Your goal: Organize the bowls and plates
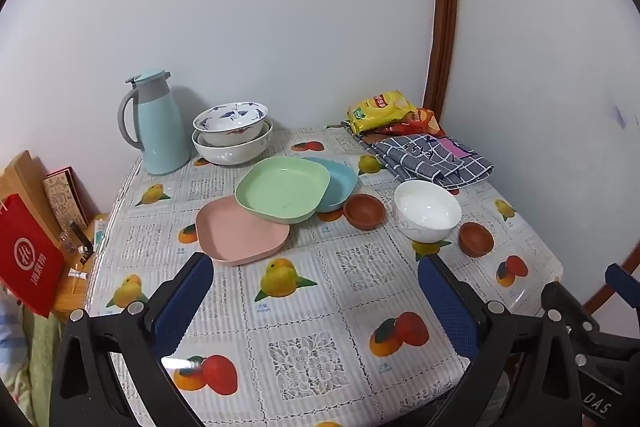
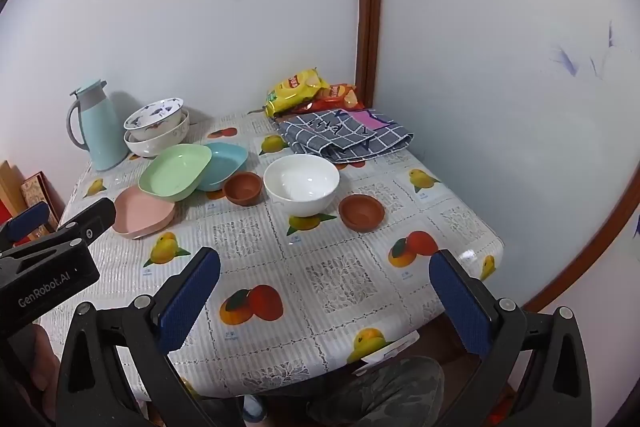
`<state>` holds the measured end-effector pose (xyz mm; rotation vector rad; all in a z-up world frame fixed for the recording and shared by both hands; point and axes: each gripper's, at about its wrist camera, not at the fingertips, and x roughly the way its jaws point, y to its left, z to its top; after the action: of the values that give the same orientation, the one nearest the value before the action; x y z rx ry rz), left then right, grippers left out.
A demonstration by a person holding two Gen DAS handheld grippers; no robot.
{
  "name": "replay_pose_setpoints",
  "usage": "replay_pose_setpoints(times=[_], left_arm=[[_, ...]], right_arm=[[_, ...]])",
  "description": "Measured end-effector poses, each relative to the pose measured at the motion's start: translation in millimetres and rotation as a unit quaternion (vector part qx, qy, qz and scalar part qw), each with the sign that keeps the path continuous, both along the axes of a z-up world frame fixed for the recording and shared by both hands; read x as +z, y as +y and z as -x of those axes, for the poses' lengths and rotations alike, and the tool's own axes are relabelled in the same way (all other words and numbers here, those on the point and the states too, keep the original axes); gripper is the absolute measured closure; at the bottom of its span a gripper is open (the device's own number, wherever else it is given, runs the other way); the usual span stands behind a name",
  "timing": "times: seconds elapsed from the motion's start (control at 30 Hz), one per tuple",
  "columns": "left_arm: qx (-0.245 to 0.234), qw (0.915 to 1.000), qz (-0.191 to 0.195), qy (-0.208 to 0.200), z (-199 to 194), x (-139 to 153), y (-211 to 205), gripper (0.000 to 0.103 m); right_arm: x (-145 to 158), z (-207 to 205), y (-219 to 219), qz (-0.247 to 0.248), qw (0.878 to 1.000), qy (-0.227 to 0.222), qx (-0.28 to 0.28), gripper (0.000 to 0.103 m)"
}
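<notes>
On the table lie a pink plate (image 1: 242, 230) (image 2: 142, 213), a green plate (image 1: 282, 189) (image 2: 175, 169) resting partly on it, and a blue plate (image 1: 338, 183) (image 2: 224, 159) behind. A white bowl (image 1: 427, 209) (image 2: 301, 183) stands between two small brown bowls (image 1: 364, 211) (image 1: 475, 238) (image 2: 243, 188) (image 2: 361, 211). Two patterned bowls (image 1: 232, 129) (image 2: 157, 127) are nested at the back. My left gripper (image 1: 316, 275) is open and empty above the near table. My right gripper (image 2: 324, 271) is open and empty, near the front edge.
A light blue thermos jug (image 1: 158, 125) (image 2: 100, 125) stands at the back left. Snack bags (image 1: 380, 111) (image 2: 298, 91) and a folded checked cloth (image 1: 434, 157) (image 2: 344, 135) lie at the back right. A red bag (image 1: 26, 255) and boxes stand left of the table (image 1: 320, 307).
</notes>
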<state>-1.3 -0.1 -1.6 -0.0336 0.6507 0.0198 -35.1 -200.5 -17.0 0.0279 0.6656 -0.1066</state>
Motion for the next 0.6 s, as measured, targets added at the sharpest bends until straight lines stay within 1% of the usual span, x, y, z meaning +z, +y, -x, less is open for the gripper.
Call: replay_pose_setpoints(times=[0.13, 0.17, 0.33, 0.43, 0.53, 0.6], left_arm=[[0.000, 1.0000, -0.006, 0.004, 4, -1, -1, 0.000], [0.004, 1.0000, 0.001, 0.009, -2, -1, 5, 0.000], [0.008, 1.0000, -0.004, 0.001, 2, 1, 6, 0.000], [0.009, 1.0000, -0.002, 0.000, 2, 1, 9, 0.000], [0.005, 0.9999, -0.009, -0.003, 7, 5, 5, 0.000], [0.005, 0.9999, -0.009, -0.003, 7, 5, 6, 0.000]], right_arm=[[1, 1, -2, 0.000, 1.000, -0.001, 0.002, 0.000], [1, 1, -2, -0.001, 1.000, 0.000, 0.003, 0.000], [4, 3, 0, -0.002, 1.000, -0.003, -0.001, 0.000], [11, 8, -2, -0.006, 1.000, -0.002, 0.001, 0.000], [14, 9, 2, -0.006, 1.000, -0.003, 0.001, 0.000], [9, 8, -3, -0.011, 1.000, -0.003, 0.001, 0.000]])
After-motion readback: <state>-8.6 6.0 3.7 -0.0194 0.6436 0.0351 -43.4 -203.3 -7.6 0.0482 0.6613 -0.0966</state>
